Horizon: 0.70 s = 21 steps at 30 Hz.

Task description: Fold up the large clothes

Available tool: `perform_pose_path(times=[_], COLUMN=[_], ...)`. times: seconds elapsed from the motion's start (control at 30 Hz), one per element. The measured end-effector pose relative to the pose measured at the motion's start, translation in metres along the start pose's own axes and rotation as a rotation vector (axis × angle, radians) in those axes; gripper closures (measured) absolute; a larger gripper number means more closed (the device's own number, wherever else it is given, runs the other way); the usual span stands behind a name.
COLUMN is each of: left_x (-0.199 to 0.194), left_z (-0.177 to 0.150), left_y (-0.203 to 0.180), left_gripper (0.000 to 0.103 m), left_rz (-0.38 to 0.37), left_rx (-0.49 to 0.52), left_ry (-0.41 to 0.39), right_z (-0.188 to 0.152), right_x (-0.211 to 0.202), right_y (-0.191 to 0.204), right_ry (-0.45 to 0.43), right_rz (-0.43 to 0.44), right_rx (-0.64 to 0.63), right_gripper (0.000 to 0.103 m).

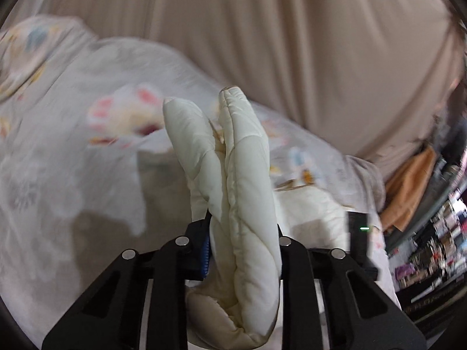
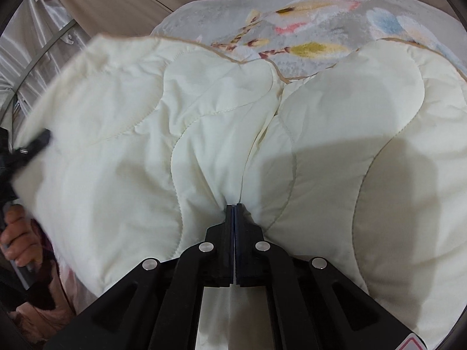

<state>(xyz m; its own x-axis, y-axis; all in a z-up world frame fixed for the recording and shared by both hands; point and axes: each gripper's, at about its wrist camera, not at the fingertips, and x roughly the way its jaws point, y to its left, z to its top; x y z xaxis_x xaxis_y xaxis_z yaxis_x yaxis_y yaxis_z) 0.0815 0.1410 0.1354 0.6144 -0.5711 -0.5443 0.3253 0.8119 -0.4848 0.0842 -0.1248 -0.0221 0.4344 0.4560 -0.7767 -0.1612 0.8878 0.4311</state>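
Observation:
A large quilt, cream point(image 2: 116, 145) on one side and grey with a flower print point(image 2: 292, 29) on the other, lies spread in front of me. In the left wrist view a thick folded edge of the cream quilt point(image 1: 248, 189) stands up between the jaws of my left gripper point(image 1: 242, 233), which is shut on it; the fold hides the fingertips. My right gripper point(image 2: 235, 206) is shut, and the quilt's creases run together at its tips, where it pinches the cream side. The left gripper point(image 2: 29, 148) also shows at the left edge of the right wrist view, on the quilt's lifted corner, with a hand point(image 2: 20, 239) below it.
A beige curtain point(image 1: 292, 43) hangs behind the flowered bedding point(image 1: 73, 102). At the right are an orange cloth point(image 1: 408, 186) and cluttered shelves point(image 1: 437, 248). A metal rail point(image 2: 43, 49) and pale fabric sit at the upper left of the right wrist view.

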Motion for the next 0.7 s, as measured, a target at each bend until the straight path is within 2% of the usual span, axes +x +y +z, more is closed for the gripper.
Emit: perform_pose_path(times=[0.13, 0.2, 0.33, 0.47, 0.5, 0.6, 0.7], left_x=[0.003, 0.017, 0.044, 0.056, 0.056, 0.051, 0.047], left_z=[0.007, 0.006, -0.002, -0.002, -0.001, 0.002, 0.003], left_y=[-0.062, -0.095, -0.138, -0.150, -0.151, -0.151, -0.156], left_gripper=[0.082, 0.082, 0.083, 0.084, 0.084, 0.084, 0.084], left_rz=[-0.099, -0.145, -0.179, -0.178, -0.176, -0.174, -0.172], left_rx=[0.135, 0.200, 0.267, 0.277, 0.275, 0.261, 0.251], left_ry=[0.004, 0.030, 0.071, 0.079, 0.077, 0.070, 0.059], right_z=[0.000, 0.000, -0.008, -0.039, -0.049, -0.075, -0.085], right_x=[0.002, 0.002, -0.013, -0.059, -0.067, -0.064, -0.051], right_y=[0.000, 0.001, 0.002, 0.008, 0.007, 0.004, 0.004], right_ry=[-0.003, -0.009, -0.046, -0.078, -0.075, -0.025, -0.022], right_rz=[0.009, 0.010, 0.001, -0.007, 0.015, 0.084, 0.077], right_rx=[-0.003, -0.005, -0.011, -0.048, -0.039, -0.012, -0.015], right_gripper=[0.103, 0.103, 0.103, 0.101, 0.101, 0.101, 0.103])
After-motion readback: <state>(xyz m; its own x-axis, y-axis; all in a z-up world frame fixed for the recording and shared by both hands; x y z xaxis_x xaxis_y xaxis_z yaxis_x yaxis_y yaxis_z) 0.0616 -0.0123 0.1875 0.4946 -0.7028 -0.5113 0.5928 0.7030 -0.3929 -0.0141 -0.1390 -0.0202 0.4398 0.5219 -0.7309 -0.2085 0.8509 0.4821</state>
